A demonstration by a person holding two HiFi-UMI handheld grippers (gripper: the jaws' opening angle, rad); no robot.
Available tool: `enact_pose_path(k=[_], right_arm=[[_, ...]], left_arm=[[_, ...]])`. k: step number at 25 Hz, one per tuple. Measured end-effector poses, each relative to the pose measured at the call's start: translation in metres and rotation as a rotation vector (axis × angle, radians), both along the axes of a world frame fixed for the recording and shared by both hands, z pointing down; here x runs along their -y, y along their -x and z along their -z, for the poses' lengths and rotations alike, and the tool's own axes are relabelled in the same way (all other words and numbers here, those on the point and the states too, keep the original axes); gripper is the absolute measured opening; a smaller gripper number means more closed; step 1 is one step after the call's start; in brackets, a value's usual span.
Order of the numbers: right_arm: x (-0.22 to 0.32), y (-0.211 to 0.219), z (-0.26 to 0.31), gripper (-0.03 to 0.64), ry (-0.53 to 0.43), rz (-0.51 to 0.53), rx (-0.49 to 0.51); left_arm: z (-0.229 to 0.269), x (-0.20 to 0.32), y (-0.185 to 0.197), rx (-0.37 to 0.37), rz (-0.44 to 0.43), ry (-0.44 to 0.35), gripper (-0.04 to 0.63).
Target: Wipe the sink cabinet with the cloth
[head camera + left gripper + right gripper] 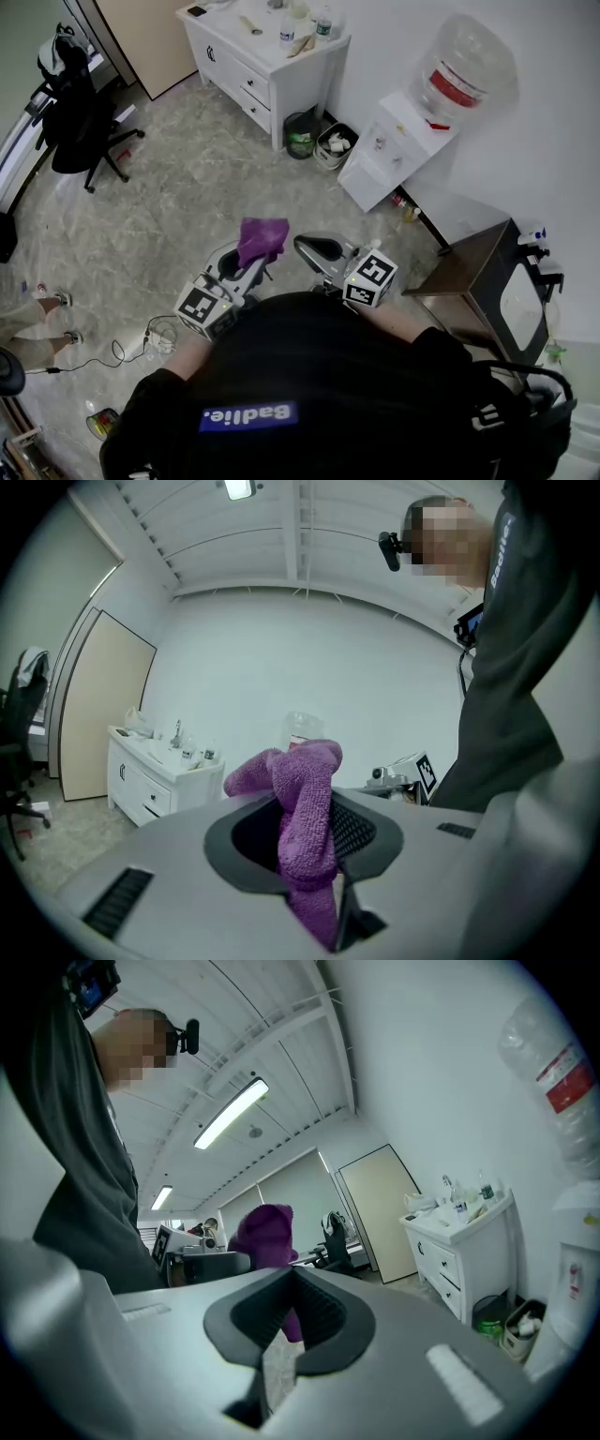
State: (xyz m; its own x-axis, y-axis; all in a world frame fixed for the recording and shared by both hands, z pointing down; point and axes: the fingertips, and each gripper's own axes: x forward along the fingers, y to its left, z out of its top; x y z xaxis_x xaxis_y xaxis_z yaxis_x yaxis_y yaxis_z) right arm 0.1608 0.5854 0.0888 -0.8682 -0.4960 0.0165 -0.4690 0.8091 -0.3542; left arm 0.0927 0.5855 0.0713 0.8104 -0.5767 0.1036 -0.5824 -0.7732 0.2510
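Note:
A purple cloth [262, 239] sticks up from my left gripper [246, 265], which is shut on it in front of the person's chest. In the left gripper view the cloth [305, 808] is bunched between the jaws and hangs below them. My right gripper [319, 249] is held beside it, jaws together with nothing in them; in its own view the cloth [262, 1237] shows beyond the jaws [286, 1321]. The white sink cabinet [267, 66] stands far off against the wall, with bottles and a tap on top. It also appears as the cabinet [150, 775] and cabinet [459, 1241] in the gripper views.
A black office chair [70, 112] stands at the left. Two small bins [302, 134] sit beside the cabinet, then a white water dispenser [403, 141] with its bottle [464, 70]. A dark side table [478, 272] is at the right. A cable [141, 342] lies on the marble floor near another person's legs [28, 319].

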Motion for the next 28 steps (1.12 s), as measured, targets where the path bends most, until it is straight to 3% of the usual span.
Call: enact_pose_path(k=[18, 28], right_arm=[[0.019, -0.051, 0.015, 0.002, -0.110, 0.137, 0.014], [0.112, -0.006, 0.003, 0.002, -0.058, 0.108, -0.038]], left_arm=[[-0.003, 0.022, -0.051, 0.020, 0.128, -0.010, 0.103], [-0.016, 0.126, 0.000, -0.035, 0.120, -0.005, 0.103]])
